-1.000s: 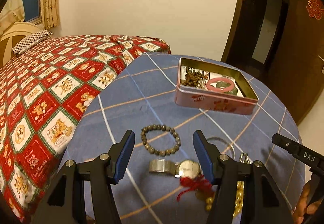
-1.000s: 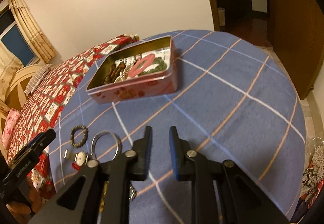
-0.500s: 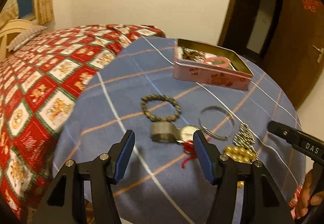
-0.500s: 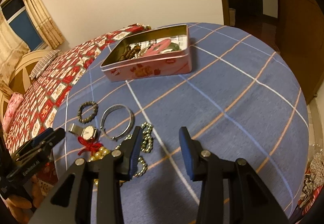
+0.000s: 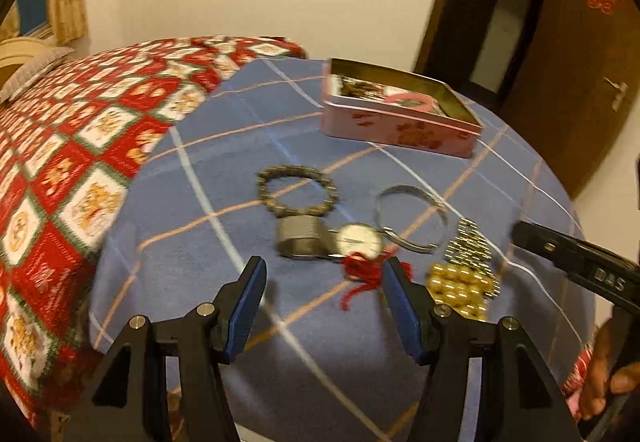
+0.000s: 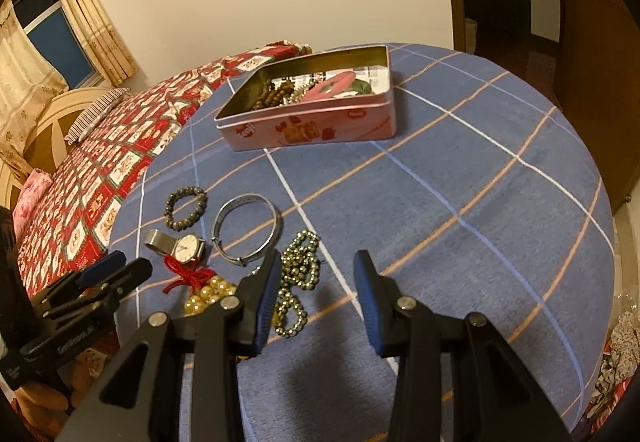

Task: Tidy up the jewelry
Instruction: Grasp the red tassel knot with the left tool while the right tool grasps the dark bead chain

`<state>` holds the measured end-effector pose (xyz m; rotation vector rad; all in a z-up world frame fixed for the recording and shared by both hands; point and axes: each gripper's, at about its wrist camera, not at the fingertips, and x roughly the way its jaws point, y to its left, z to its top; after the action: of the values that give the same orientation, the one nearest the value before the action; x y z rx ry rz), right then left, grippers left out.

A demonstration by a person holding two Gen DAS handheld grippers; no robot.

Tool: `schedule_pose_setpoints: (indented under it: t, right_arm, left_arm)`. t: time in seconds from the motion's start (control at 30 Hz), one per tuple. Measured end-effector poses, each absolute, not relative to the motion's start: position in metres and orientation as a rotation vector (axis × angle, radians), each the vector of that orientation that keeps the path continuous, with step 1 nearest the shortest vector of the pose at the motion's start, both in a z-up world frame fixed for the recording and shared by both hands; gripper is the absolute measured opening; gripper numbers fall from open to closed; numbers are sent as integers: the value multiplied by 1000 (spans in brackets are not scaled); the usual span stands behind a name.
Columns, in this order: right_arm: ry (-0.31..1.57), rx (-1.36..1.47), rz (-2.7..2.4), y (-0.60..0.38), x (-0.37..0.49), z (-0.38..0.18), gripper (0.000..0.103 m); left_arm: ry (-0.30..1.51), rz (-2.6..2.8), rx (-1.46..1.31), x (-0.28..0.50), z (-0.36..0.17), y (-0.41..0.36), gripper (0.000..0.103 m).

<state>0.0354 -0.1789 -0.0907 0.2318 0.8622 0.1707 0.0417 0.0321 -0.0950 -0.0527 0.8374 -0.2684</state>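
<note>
Loose jewelry lies on the blue checked tablecloth: a dark bead bracelet, a silver bangle, a wristwatch with a mesh band, a red knotted cord, gold pearls and a metallic bead necklace. An open pink tin at the back holds beads and a pink bangle. My left gripper is open and empty, just short of the watch. My right gripper is open and empty, beside the bead necklace.
A bed with a red patterned quilt adjoins the table on the left. A wooden door stands at the back right. The table's round edge curves along the right.
Both grippers have drawn back toward the table's near edge, bringing more jewelry into view. My right gripper has opened from nearly shut to wide. The jewelry has not moved.
</note>
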Motion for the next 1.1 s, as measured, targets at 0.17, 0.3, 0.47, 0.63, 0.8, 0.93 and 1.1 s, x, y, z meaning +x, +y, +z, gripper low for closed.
schedule_pose_setpoints:
  t: [0.17,0.3,0.47,0.63,0.8,0.93,1.1]
  right_arm:
    - [866,238,166,-180,36,-92,42]
    - [861,243,161,-182,35,-91,42]
    - [862,249,157,-184,35,-92,42]
    - [860,261,154,-187,35,-91,42]
    - [860,264,149,-189,34,-93,42]
    - [861,267,147,-192,36,-93,42]
    - [873,257,163,-188,37,-96,42]
  left_arm:
    - [880,-302,-50,50,-105,9,60]
    - [906,-268,-8,59,-117,-3,60]
    - [900,-275,63,56,-116,-8,30]
    - [923,-312,6,54,-116,3,8]
    - [863,-356,5,40,-102,7,7]
    - [775,-385,-56,32,-73,22,7]
    - [635,-418,-147,27,-33,39,7]
